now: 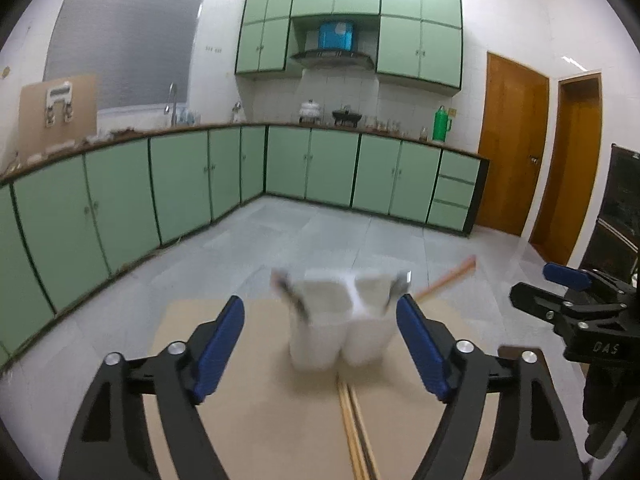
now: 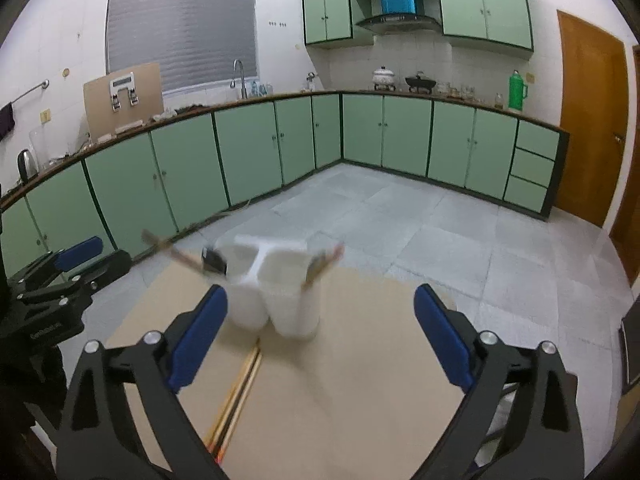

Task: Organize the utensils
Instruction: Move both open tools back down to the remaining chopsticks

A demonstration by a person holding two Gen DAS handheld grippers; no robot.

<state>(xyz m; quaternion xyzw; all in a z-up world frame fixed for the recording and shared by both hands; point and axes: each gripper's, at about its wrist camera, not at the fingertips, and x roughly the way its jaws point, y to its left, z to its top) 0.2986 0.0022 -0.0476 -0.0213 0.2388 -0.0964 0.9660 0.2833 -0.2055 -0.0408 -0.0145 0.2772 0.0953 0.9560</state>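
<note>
Obstacles: white two-compartment utensil holder [image 1: 340, 324] with utensils leaning outward; chopsticks [image 1: 356, 432] flat before it | Free room: bare surface [image 2: 360, 392] either side of chopsticks.

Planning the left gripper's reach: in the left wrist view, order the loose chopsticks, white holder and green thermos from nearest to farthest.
1. Loose chopsticks: on the board, between the fingers.
2. White holder: ahead, mid-board.
3. Green thermos: on the far counter, right.
</note>
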